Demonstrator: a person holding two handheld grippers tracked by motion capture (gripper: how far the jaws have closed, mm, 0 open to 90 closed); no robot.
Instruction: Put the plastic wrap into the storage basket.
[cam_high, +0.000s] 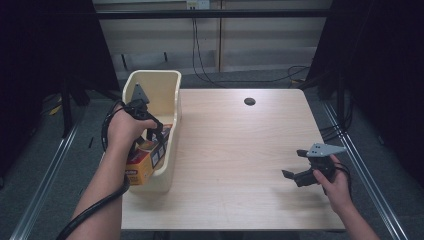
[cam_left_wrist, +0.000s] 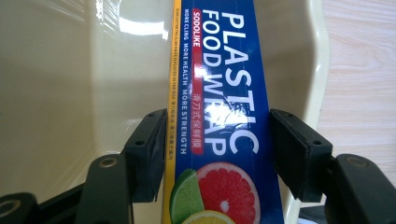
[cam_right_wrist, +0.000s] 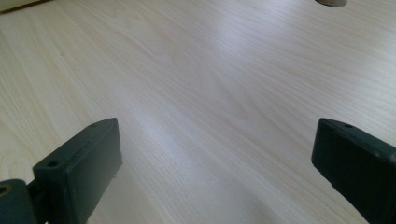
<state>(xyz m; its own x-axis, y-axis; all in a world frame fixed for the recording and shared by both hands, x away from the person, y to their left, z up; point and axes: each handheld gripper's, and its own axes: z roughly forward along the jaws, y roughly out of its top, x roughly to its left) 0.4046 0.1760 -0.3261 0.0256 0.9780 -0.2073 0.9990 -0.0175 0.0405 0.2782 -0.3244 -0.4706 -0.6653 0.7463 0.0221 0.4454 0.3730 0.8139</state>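
Your left gripper (cam_left_wrist: 217, 149) is clamped on the long blue glossy cardboard box of plastic wrap (cam_left_wrist: 219, 116), one matte black pad on each long side; the box has a yellow edge strip and citrus-slice print, and sits inside the smooth cream plastic bin (cam_high: 170, 95) at the table's left edge, one end poking over the near rim. Your right gripper (cam_right_wrist: 210, 163) hangs jaws wide apart with nothing between them, low over the bare pale wood-grain laminate table (cam_high: 240, 150) near its right side, well apart from the box and bin.
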